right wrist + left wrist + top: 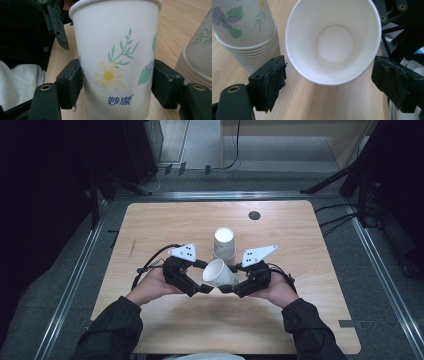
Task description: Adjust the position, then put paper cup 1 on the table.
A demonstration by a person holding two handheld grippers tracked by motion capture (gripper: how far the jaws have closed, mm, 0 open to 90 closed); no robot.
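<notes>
Two grippers are meeting over a wooden table [150, 225], both pointing inward at a single paper cup [219, 273]. The right gripper [226, 288] is clamping the cup by its lower body, its black pads [70, 81] pressing on both sides of the flower-printed wall, as the right gripper view is showing. The cup is lying tilted in the air above the tabletop, its open mouth facing the left gripper [206, 289]. In the left gripper view the cup's white inside and round bottom are facing the camera, and the left jaws are standing released, one pad [273, 80] to each side of the rim with a gap to it; they are grasping nothing. A stack of cups [224, 245] is standing upside down on the table just behind the held cup, near the middle of the board. The stack's nested rims are showing at the upper left of the left gripper view, beside the held cup. A person's hands are holding both grippers, with dark sleeves [112, 330] coming in from the near edge.
</notes>
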